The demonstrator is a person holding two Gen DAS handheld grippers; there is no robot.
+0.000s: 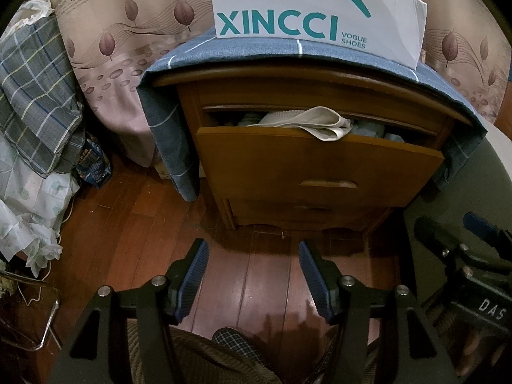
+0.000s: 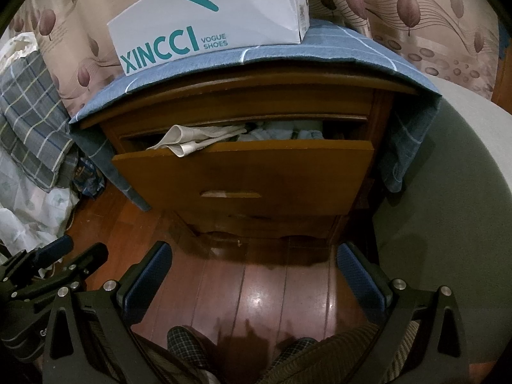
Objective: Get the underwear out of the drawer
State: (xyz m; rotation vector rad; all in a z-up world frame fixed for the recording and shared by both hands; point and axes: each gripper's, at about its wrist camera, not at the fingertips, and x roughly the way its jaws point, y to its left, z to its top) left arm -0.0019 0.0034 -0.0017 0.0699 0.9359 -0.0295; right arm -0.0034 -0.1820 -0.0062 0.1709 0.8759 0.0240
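Note:
A wooden nightstand has its top drawer pulled open. A folded beige piece of underwear lies on top and hangs over the drawer's front edge. Bluish clothes fill the drawer behind it. My left gripper is open and empty, low above the floor in front of the nightstand. My right gripper is open and empty, also low in front of the drawer. Each gripper shows at the edge of the other's view.
A white XINCCI shoe box stands on a blue checked cloth covering the nightstand. A plaid bundle and plastic bags lie at the left. A grey bed edge is at the right. The floor is red wood.

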